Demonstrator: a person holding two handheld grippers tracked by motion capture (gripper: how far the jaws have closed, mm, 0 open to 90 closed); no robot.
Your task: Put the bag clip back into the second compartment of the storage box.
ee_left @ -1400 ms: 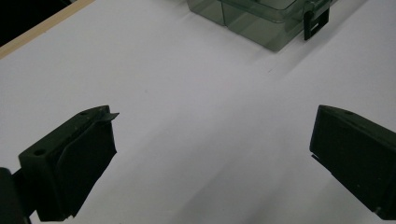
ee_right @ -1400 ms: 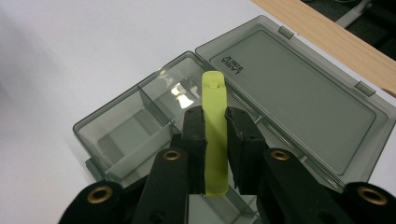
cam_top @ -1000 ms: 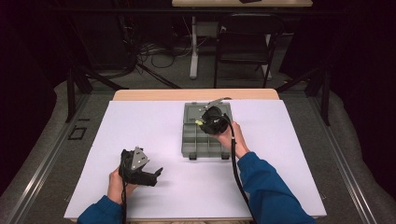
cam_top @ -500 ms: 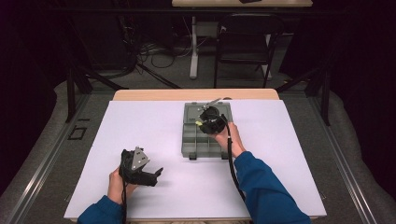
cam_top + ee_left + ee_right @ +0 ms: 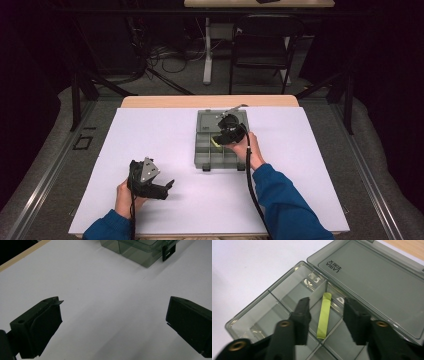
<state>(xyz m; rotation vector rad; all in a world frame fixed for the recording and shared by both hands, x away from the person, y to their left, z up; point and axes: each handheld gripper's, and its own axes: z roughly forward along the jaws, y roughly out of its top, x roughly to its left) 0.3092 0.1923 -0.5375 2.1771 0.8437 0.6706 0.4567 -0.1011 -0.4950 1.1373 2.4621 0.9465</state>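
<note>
Hidden: my right tool point(image 5: 325, 315) covers the strip's point(image 5: 324, 316) lower end.
Strip: flat, yellow-green, lying in the organiser box point(image 5: 372, 277), centre frame.
Right tool: jaws just opened, apart, strip loose between.
Left tool point(image 5: 112, 327): apart, empty.

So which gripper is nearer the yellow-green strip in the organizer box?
The right gripper: its jaws, which have just been opening, straddle the yellow-green strip lying in a compartment of the organizer box. The left gripper rests open on the table, well short of the box.
</note>
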